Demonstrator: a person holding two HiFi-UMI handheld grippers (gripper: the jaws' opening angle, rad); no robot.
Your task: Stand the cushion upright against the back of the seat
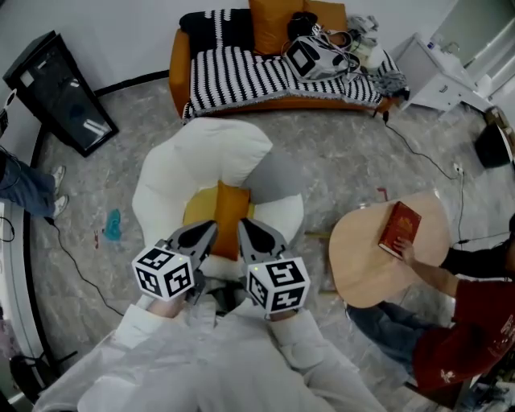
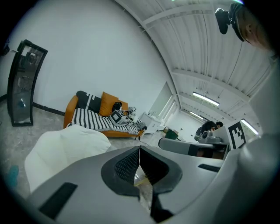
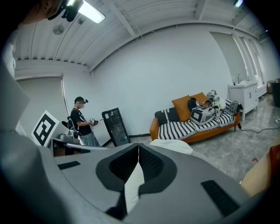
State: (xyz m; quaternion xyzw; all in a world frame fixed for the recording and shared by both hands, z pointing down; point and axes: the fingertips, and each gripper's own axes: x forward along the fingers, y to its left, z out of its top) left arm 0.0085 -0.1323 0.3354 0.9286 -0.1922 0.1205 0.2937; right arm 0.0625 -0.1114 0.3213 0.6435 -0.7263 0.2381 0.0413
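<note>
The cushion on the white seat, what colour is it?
The cushion is plain orange; it shows best in the head view.

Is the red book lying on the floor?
No, the red book lies on the round wooden table, touched by a person's hand.

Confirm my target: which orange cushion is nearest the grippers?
The orange cushion on the white beanbag seat, by the left gripper and right gripper; the others sit on the striped sofa.
</note>
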